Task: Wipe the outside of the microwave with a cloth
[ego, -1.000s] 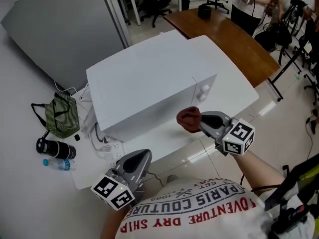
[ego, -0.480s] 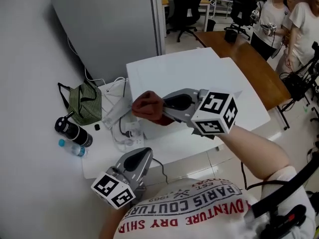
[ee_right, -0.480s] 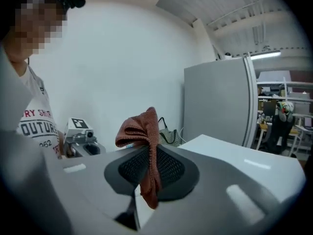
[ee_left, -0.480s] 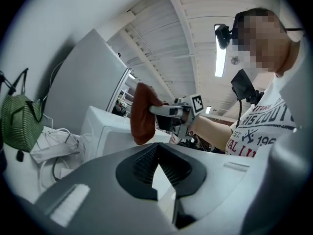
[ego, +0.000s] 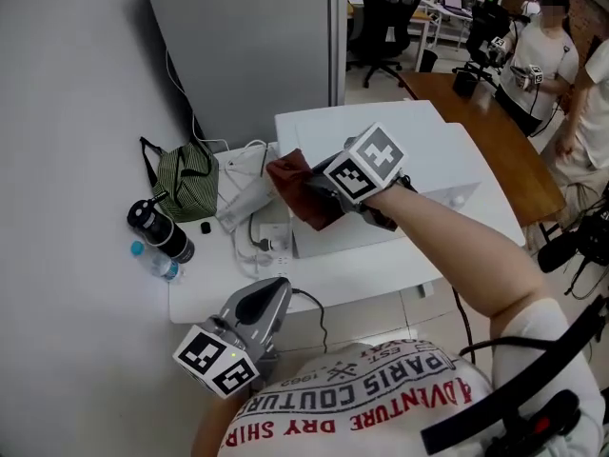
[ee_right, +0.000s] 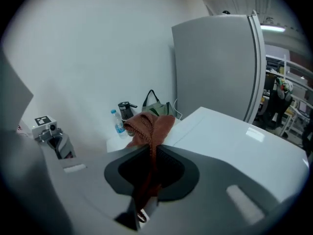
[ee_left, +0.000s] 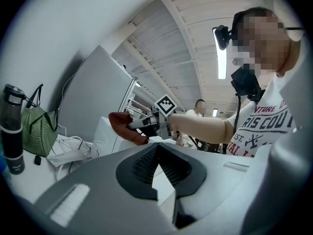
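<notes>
The white microwave [ego: 419, 155] stands on a white table [ego: 314, 284]. My right gripper [ego: 324, 190] is shut on a reddish-brown cloth [ego: 297, 187], which it holds at the microwave's left front corner. In the right gripper view the cloth [ee_right: 149, 126] bunches out of the shut jaws over the microwave's top [ee_right: 234, 141]. My left gripper [ego: 276, 291] hangs low near my torso, off the table's front edge, shut with nothing in it. The left gripper view shows its closed pads [ee_left: 146, 163] and, beyond them, the cloth [ee_left: 123, 126] in the right gripper.
A green striped bag [ego: 186, 181], a black flask [ego: 160, 228] and a small water bottle [ego: 157, 261] sit on the table's left part. Cables and a power strip [ego: 257, 225] lie beside the microwave. A tall grey cabinet [ego: 247, 46] stands behind. A brown table [ego: 495, 146] and people are at the right.
My right gripper has carried the cloth from the microwave's front right across to its left front corner. The head view has swung along. The left gripper has stayed in place.
</notes>
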A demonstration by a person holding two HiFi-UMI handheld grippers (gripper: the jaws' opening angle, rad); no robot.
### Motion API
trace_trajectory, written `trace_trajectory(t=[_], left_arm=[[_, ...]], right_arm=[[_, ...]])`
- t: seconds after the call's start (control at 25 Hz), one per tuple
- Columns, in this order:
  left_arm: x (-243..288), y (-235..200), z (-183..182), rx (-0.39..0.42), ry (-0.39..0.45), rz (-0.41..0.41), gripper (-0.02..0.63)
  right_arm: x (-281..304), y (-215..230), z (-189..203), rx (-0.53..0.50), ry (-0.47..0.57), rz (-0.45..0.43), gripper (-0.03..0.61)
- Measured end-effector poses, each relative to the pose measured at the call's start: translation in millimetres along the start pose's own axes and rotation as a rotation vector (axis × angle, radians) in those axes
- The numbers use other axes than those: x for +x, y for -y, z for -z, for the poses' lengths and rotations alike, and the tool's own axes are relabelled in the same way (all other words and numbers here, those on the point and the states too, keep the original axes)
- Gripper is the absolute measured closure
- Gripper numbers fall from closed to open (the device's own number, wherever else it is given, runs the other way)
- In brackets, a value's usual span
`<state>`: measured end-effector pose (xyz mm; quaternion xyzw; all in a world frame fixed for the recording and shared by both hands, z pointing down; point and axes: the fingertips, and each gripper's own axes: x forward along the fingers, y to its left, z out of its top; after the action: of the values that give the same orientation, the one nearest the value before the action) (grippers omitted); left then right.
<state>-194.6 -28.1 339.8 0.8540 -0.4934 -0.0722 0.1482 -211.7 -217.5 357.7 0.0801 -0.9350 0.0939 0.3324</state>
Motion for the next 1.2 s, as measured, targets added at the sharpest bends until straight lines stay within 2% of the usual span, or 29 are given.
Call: trace_trajectory(t=[0.4,0.92,1.2], left_arm=[[23,22,-1,0.014,0.036,0.02,0.614],[102,55,14,0.013,-0.013,0.13,0.612],[136,69,25,0.005,-0.059,0.194,0.613]], right_arm=[[-34,45,31,-0.009,-0.105,0.083,0.541],[-146,160,115,0.138,-0.153,0.245,0.541],[-200,204,157,0.235,-0.148,0.326,0.541]])
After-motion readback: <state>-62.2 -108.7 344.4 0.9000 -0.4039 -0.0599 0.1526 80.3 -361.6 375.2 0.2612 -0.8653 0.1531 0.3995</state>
